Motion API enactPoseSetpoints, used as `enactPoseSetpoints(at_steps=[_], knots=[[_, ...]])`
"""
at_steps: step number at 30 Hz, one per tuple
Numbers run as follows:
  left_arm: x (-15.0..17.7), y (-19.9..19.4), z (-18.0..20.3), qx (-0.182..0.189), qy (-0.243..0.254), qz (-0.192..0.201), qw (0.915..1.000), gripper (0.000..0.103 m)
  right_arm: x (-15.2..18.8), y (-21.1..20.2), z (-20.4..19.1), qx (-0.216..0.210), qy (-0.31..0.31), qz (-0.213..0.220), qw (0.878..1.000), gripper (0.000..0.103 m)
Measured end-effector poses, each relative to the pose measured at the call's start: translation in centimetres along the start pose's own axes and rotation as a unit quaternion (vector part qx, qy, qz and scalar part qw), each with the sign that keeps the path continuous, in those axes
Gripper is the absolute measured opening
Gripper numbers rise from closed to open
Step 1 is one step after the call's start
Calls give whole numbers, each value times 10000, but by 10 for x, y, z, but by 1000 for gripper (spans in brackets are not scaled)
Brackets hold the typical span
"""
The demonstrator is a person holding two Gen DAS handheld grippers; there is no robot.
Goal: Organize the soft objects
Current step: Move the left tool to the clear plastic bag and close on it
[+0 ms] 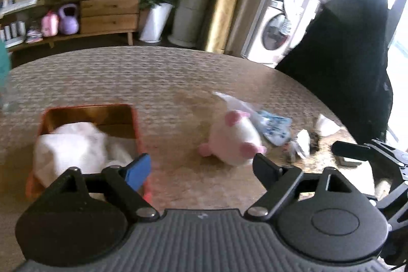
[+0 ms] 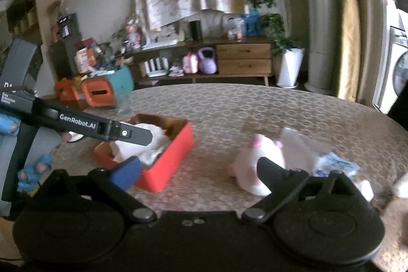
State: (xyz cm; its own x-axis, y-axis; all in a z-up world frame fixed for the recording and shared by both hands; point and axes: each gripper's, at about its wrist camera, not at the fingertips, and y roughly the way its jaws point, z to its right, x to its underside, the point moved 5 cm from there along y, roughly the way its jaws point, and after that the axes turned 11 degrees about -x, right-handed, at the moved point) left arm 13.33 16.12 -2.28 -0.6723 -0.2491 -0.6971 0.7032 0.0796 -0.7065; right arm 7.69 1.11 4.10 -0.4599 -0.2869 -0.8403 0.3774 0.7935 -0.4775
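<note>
A red box [image 1: 137, 124] lies on the woven tablecloth with a white soft bundle [image 1: 74, 144] filling its near end. To its right lies a white plush with pink feet [image 1: 234, 137] on the cloth, next to a clear bag and a blue-and-white packet [image 1: 276, 126]. My left gripper [image 1: 201, 170] is open and empty, above the cloth between box and plush. My right gripper [image 2: 197, 170] is also open and empty, with the red box [image 2: 173, 159] to its left and the plush [image 2: 255, 157] behind its right finger. In the right wrist view, a left-gripper finger [image 2: 132, 135] reaches over the white bundle [image 2: 142, 147].
Small white and dark items [image 1: 303, 144] lie at the table's right edge. A black chair back [image 1: 352, 68] stands behind the right side, a washing machine [image 1: 275, 32] beyond. An orange container and a teal one [image 2: 102, 91] stand past the table's far left. A wooden sideboard [image 2: 242, 57] lines the wall.
</note>
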Motion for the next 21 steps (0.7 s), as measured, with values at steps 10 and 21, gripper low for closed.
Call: enactPoseSetpoints(at_steps=[10,21], knots=[[-27,31,83,469,405,228,9978,103,31,-42,69,711,404,25,9966,98],[-67,95,138,693,561,-60,9960,103,55,-50,141,1142,642,-209,9912,102]])
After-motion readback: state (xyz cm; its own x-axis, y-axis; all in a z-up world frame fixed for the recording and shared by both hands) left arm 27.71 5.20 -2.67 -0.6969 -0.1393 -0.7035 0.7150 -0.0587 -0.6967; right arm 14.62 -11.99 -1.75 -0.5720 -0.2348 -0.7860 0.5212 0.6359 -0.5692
